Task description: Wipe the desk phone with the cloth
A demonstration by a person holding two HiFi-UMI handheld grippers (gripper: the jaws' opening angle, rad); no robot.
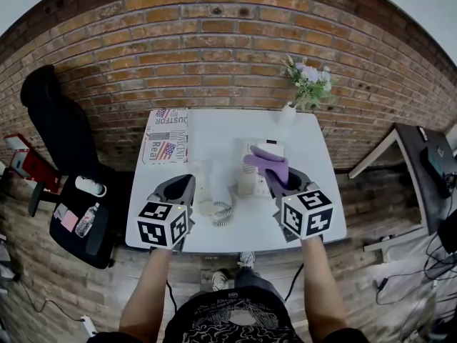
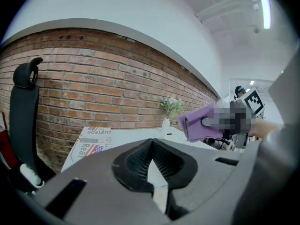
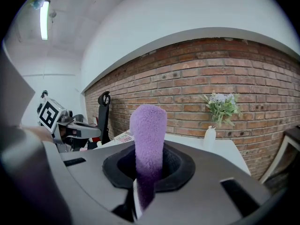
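Note:
On the white table (image 1: 321, 213) a white desk phone (image 1: 250, 181) sits near the middle. Its handset (image 1: 205, 191) lies off the cradle to its left, with the coiled cord (image 1: 223, 214) trailing toward the front edge. My right gripper (image 1: 275, 183) (image 3: 140, 193) is shut on a purple cloth (image 1: 266, 163) (image 3: 148, 130), which hangs over the phone's right side. The cloth (image 2: 200, 122) also shows in the left gripper view. My left gripper (image 1: 183, 183) (image 2: 153, 177) hovers just left of the handset, jaws together with nothing held.
A white vase of flowers (image 1: 288, 113) stands at the table's back right. A flag-printed newspaper (image 1: 166, 136) lies at the back left. A black office chair (image 1: 68, 148) stands to the left of the table, and another desk (image 1: 418, 166) to the right. A brick wall (image 1: 214, 41) runs behind.

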